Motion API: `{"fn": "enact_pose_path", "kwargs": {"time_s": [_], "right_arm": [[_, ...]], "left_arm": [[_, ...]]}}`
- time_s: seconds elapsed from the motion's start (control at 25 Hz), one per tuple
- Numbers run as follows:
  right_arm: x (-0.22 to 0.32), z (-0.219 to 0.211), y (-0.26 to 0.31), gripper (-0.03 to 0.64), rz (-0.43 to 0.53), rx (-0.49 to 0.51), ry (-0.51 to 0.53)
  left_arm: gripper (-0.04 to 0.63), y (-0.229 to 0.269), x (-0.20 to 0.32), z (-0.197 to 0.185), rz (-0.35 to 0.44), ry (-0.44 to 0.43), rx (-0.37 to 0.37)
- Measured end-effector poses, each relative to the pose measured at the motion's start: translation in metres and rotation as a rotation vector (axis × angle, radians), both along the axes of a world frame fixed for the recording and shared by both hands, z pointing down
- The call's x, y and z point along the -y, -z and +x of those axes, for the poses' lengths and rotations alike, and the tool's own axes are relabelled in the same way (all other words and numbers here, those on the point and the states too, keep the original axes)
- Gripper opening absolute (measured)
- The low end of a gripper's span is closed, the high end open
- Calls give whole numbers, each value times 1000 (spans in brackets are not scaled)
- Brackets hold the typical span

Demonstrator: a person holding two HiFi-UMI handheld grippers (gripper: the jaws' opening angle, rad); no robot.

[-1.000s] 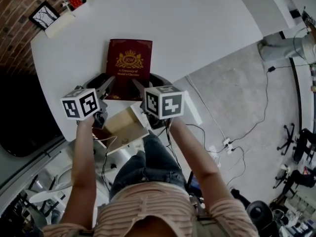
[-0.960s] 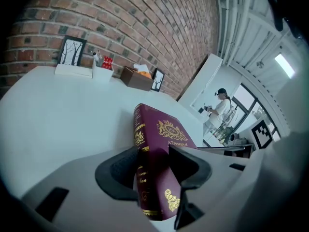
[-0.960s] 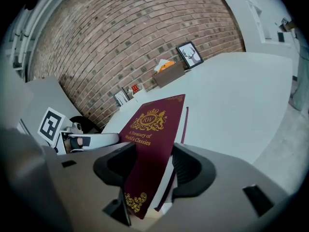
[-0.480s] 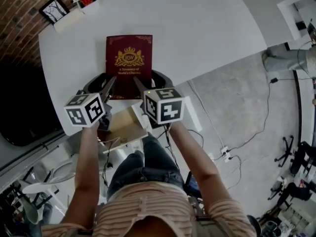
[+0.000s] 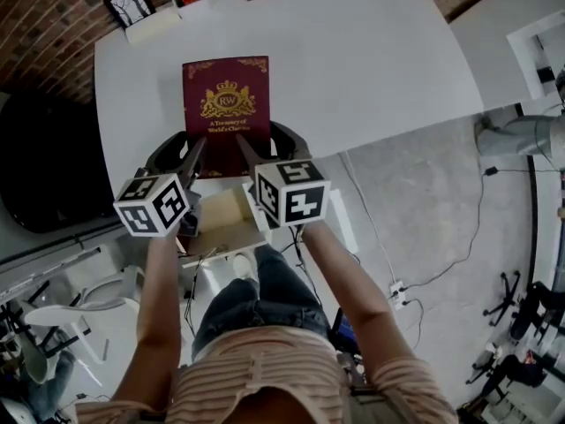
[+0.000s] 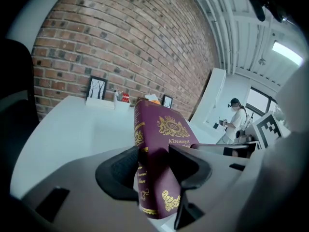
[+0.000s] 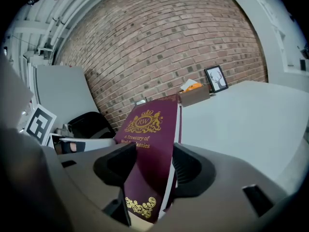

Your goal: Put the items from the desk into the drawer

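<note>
Head view only, for the layout: maroon hardcover book (image 5: 226,113) at the near edge of the white desk (image 5: 353,51), left gripper (image 5: 191,154) clamped on its near left corner, right gripper (image 5: 248,153) on its near right, wood-lined drawer (image 5: 221,221) open below, half hidden behind the marker cubes. Left gripper view only: gilt spine between dark jaws. Right gripper view: pale page edges, title partly cut off.

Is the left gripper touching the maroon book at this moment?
Touching. The left gripper view shows the left gripper with its two jaws pressed against both faces of the maroon book near its lower corner, no gap visible.
</note>
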State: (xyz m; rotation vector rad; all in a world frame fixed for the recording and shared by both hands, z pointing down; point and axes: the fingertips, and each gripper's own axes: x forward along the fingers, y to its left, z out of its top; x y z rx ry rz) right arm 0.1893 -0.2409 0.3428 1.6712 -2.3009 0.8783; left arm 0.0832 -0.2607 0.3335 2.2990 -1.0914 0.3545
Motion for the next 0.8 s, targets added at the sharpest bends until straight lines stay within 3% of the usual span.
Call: {"fn": "enact_pose_path", "kwargs": {"time_s": [0.24,0.8], "right_arm": [[-18,-35,21,232,65,0,46],[-95,-124,41,232,130,5,146]], "left_arm": [[198,22,-24,-36,77,65,-8],[198,44,-113,-127,134,180,-7]]}}
